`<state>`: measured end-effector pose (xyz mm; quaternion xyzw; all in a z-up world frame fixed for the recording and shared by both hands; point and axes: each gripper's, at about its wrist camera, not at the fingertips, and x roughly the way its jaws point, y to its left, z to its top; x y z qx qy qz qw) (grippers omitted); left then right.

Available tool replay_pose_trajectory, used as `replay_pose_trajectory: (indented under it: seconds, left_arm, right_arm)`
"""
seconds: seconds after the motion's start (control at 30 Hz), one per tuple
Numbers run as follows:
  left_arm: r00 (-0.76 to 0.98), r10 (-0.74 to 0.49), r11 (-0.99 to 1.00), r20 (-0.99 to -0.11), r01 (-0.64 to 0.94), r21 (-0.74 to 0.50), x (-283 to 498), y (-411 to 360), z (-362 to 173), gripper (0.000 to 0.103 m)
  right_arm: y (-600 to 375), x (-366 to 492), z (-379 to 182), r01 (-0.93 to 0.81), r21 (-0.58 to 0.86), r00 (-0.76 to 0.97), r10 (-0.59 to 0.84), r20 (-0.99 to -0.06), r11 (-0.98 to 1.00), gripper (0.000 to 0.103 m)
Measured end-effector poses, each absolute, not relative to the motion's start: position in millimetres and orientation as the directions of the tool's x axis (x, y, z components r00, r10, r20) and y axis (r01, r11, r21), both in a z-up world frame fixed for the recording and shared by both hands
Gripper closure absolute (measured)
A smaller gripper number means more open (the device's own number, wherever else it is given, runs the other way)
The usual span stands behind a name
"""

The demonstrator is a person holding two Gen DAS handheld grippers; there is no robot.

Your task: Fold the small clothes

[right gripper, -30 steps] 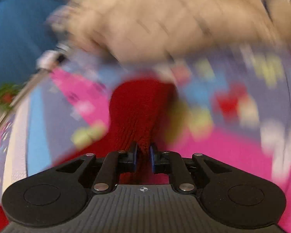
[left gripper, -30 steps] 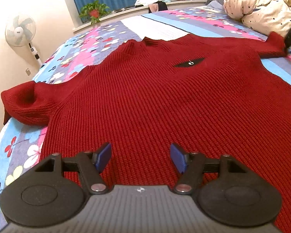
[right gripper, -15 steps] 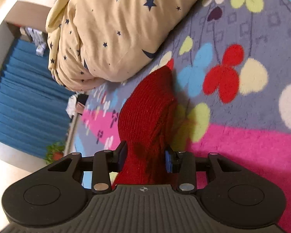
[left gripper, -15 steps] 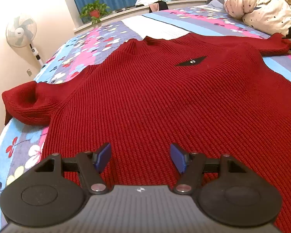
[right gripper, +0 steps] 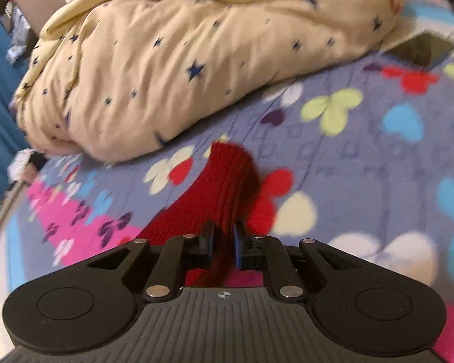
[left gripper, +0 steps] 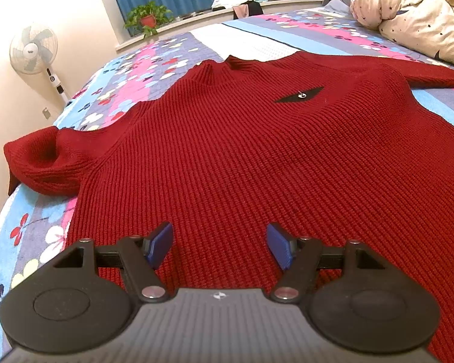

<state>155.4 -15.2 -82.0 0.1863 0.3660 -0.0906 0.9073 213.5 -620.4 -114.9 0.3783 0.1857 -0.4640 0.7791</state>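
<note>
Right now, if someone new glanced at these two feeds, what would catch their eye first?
The dark red ribbed-knit sweater spread flat across the flowered purple-and-pink bedspread, filling the left wrist view. Next, the right hand-held gripper shut on the sweater's sleeve cuff, just in front of the bunched cream star-print duvet. The left hand-held gripper hovers open over the hem.

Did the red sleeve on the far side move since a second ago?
Yes. In the left wrist view the sleeve now lies stretched out straighter toward the star quilt; the right gripper is pinching its cuff.
</note>
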Motion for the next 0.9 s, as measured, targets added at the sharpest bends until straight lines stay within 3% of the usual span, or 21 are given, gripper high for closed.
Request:
replay_pose_trajectory:
  seconds: [0.13, 0.3, 0.33, 0.4, 0.47, 0.6, 0.67, 0.8, 0.9]
  left_arm:
    - [0.714, -0.027, 0.917, -0.700, 0.297, 0.267, 157, -13, -81, 0.029]
    - [0.722, -0.025, 0.930, -0.692, 0.271, 0.249, 156, -8, -74, 0.029]
    - [0.724, -0.025, 0.935, -0.689, 0.261, 0.241, 155, -6, -71, 0.029]
    - [0.726, -0.023, 0.943, -0.687, 0.245, 0.227, 153, -1, -67, 0.029]
    - [0.723, -0.011, 0.948, -0.691, 0.227, 0.223, 150, 4, -65, 0.029]
    - [0.700, -0.002, 0.962, -0.714, 0.197, 0.190, 145, 17, -61, 0.029]
    - [0.701, -0.001, 0.969, -0.714, 0.177, 0.172, 140, 26, -55, 0.029]
    - [0.715, 0.017, 0.977, -0.699, 0.136, 0.163, 127, 47, -42, 0.029]
    - [0.725, 0.031, 0.984, -0.689, 0.099, 0.149, 121, 63, -32, 0.029]
  right_arm:
    - [-619, 180, -103, 0.944, 0.311, 0.299, -0.688, -0.661, 0.111, 0.090]
    - [-565, 177, -35, 0.815, 0.327, 0.580, -0.662, -0.475, 0.479, 0.089]
    - [-543, 176, -20, 0.746, 0.322, 0.663, -0.605, -0.441, 0.582, 0.086]
    - [-508, 169, 2, 0.617, 0.312, 0.773, -0.485, -0.409, 0.722, 0.059]
    - [-470, 161, 19, 0.469, 0.311, 0.850, -0.327, -0.413, 0.827, 0.050]
    - [-412, 134, 17, 0.222, 0.341, 0.847, -0.008, -0.531, 0.913, 0.040]
    - [-387, 121, -2, 0.178, 0.322, 0.774, 0.070, -0.629, 0.930, 0.038]
    - [-361, 108, -49, 0.183, 0.179, 0.544, 0.052, -0.838, 0.967, 0.038]
    - [-341, 100, -66, 0.140, 0.083, 0.465, 0.009, -0.885, 0.987, 0.040]
